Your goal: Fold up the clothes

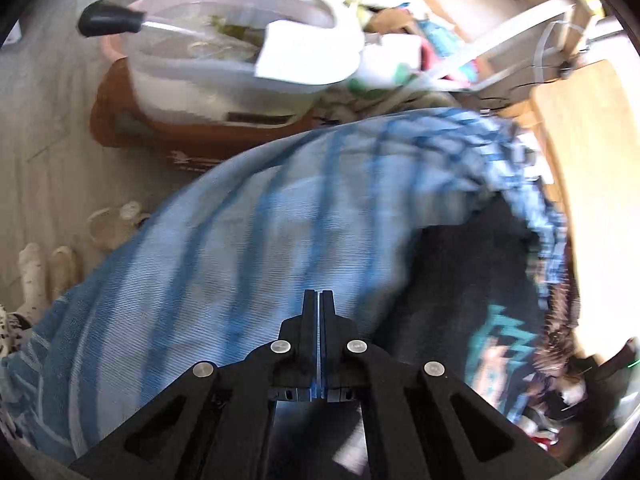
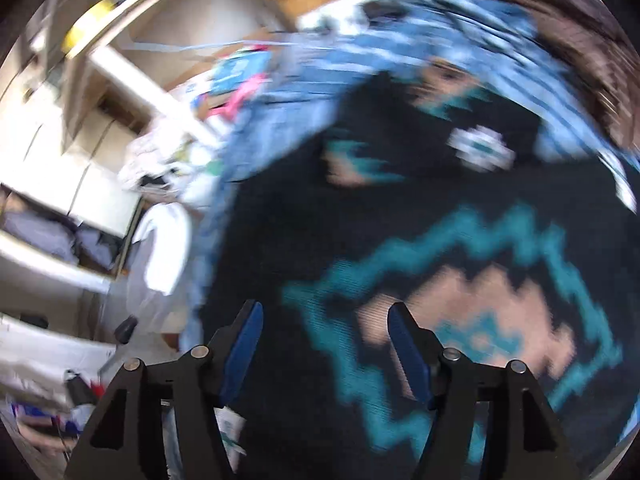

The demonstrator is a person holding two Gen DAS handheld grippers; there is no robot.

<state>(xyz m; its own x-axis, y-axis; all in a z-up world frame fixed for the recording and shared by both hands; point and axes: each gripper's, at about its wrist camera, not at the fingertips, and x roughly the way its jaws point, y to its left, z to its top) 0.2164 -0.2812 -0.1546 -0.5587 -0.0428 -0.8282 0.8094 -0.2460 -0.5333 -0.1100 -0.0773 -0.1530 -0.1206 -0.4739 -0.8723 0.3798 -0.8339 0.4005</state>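
Left claw (image 1: 319, 300) closed, right claw (image 2: 324, 316) agape

Both views are smeared by motion. In the left wrist view the blue cloth (image 1: 248, 248) is blurred, its pattern reads only as soft stripes, and it runs out of the frame at lower left. It covers part of the dark garment (image 1: 460, 280) at right, whose teal print is too blurred to read. The tub (image 1: 224, 80) at top is unsharp; its contents cannot be told. In the right wrist view the dark garment (image 2: 400, 220) is cut by the lower right edge, and the shelves (image 2: 60, 160) at left are only blurred shapes.
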